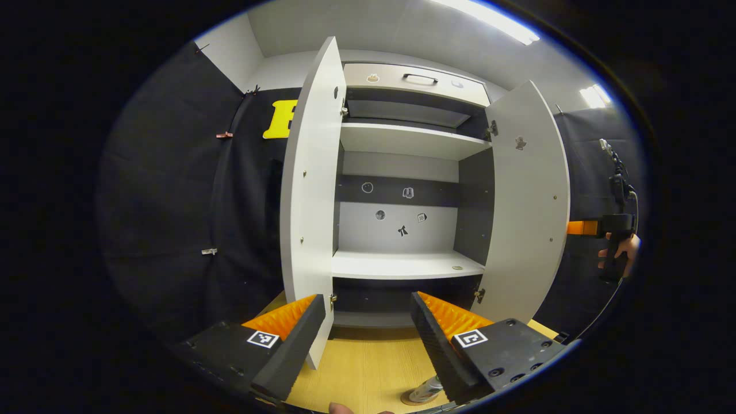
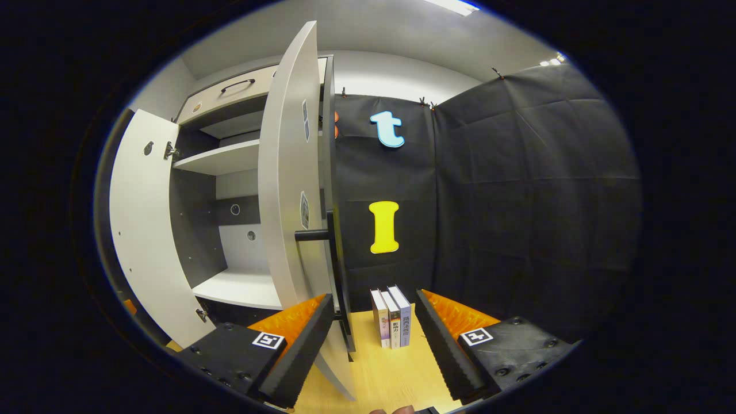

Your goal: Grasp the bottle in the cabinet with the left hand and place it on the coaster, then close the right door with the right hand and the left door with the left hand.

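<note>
Nearest, left gripper (image 1: 368,336): jaws apart and empty, held low over the wooden table (image 1: 368,368) before the open cabinet.
Bottle (image 1: 426,390): at the bottom edge of the left gripper view, standing on the round coaster (image 1: 411,398), just under the gripper's own right-side finger; mostly hidden, so its material cannot be told. Judged light and rigid, likely smooth, best taken around the mid-body if handled again.
Right gripper (image 2: 374,339): jaws apart and empty, just beside the outer face of the right door (image 2: 287,190); it also shows far right in the left gripper view, held by a hand (image 1: 621,253).
Right door handle (image 2: 313,234): dark bar standing out from the door; the door itself is a stiff hinged panel, judged easy to swing by pushing its outer face near the free edge.
Books (image 2: 392,319): upright on the table, between the right gripper's fingers in its view.
Left door (image 1: 310,190): wide open, edge-on.
Shelves (image 1: 402,264): farthest, bare of any bottle; both doors remain to be closed.
</note>
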Motion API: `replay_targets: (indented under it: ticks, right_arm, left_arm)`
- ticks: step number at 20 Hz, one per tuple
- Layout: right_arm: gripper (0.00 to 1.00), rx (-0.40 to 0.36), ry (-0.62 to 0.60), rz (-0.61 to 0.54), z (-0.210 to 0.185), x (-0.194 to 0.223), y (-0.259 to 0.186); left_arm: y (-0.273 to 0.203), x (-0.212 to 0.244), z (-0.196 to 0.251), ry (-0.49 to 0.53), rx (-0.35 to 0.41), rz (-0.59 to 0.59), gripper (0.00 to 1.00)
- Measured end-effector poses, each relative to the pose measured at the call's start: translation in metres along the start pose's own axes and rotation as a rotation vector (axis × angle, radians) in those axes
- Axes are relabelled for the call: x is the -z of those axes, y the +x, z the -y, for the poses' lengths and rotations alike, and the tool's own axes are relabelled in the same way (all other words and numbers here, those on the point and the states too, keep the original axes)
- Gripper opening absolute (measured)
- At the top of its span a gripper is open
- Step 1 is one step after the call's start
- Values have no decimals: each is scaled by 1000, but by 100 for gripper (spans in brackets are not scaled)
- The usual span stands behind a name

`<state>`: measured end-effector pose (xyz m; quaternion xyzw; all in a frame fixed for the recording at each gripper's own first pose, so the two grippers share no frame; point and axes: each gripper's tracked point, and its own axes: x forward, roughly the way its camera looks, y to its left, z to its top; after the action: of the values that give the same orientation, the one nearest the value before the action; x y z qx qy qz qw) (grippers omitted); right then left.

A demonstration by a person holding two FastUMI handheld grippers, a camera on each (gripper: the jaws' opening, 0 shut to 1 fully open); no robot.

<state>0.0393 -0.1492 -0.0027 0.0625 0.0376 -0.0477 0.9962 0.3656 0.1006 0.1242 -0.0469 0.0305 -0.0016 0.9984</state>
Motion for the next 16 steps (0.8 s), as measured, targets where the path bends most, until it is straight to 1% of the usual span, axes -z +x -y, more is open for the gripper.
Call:
replay_targets:
  ticks: [3,4,8,10,13,16]
  right_arm:
    - [97,-25,1,-1,-9,2,-2]
    - [97,-38,5,-2,-23,2,-1]
    - [97,-156,6,-19,-83,9,6]
    - [97,-206,-1,-24,-104,13,9]
    - [97,-236,-1,-47,-128,22,19]
    - [97,-264,28,-62,-148,28,26]
  left_arm:
    - [-1,0,-8,2,-15,2,94]
    - [-2,1,-10,2,-20,0,94]
    - [-2,-2,-15,-1,-29,5,94]
    - [-3,-3,-18,1,-34,10,94]
    - [-4,-1,-22,10,-43,5,94]
    - [-4,-1,-27,18,-55,3,94]
